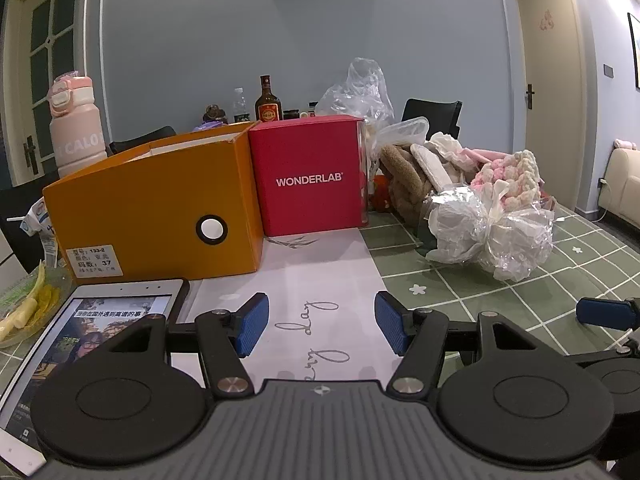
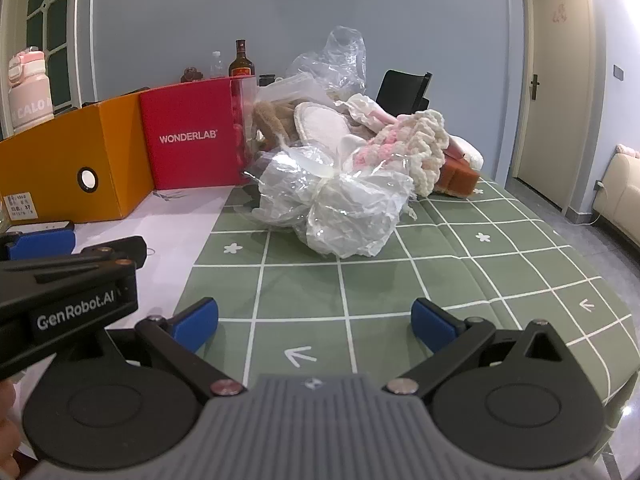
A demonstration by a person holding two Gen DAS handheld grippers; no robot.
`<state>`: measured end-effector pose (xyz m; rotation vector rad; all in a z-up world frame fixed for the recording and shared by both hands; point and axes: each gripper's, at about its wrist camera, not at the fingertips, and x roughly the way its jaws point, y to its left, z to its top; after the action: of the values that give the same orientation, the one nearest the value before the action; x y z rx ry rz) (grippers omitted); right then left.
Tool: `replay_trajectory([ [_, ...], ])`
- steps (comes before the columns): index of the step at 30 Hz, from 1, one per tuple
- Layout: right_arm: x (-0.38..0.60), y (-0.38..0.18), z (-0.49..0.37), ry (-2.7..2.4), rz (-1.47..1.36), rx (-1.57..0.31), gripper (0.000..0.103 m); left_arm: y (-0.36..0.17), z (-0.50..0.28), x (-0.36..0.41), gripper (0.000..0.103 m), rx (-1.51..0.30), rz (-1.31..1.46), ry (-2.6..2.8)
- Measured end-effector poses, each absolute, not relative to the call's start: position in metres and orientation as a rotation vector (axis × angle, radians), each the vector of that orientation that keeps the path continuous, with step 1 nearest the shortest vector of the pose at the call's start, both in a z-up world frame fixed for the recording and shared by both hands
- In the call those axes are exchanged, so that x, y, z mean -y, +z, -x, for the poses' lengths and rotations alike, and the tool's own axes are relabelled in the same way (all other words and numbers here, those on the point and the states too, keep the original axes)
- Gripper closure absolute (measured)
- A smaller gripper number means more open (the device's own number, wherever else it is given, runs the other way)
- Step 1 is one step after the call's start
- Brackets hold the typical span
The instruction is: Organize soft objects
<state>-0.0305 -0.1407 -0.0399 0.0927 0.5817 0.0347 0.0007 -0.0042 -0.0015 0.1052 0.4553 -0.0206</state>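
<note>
Blue-grey walls, cream door at right; table w/ green grid cloth (image 2: 400,280) and a pale runner (image 1: 320,280) lying down the left part.

Soft pile (image 2: 360,136) is sitting mid-table, just right of the red WONDERLAB box (image 1: 310,176), which is standing flush against the orange shoebox (image 1: 156,212). Front of pile: crinkled clear-plastic bundle (image 2: 344,208), knotted at centre, bulging into two lobes, long axis running roughly left-right across the right wrist view. Behind it: chunky cream/pink crochet piece (image 2: 416,140), draping over toward the right; a white-soled slipper (image 2: 320,128) lying tilted, sole facing the camera; brown plush (image 2: 272,120) leaning against the red box side. Loose clear bags (image 2: 340,60) are rising at the back.

Left gripper (image 1: 322,326) is hovering over the runner, blue pads apart, nothing between them. Right gripper (image 2: 316,320) is hovering over the cloth, spread wide, empty, pile well ahead of it.

Tablet (image 1: 100,332) is lying at near left.
</note>
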Motion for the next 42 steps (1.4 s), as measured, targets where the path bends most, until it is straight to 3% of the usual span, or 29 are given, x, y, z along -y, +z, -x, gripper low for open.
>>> replay_trajectory([
  [42,0.1402,-0.0421,0.0342,0.025,-0.074,-0.563,0.003,-0.0031,0.0013,0.0097,0.031,-0.466,-0.108,0.007],
])
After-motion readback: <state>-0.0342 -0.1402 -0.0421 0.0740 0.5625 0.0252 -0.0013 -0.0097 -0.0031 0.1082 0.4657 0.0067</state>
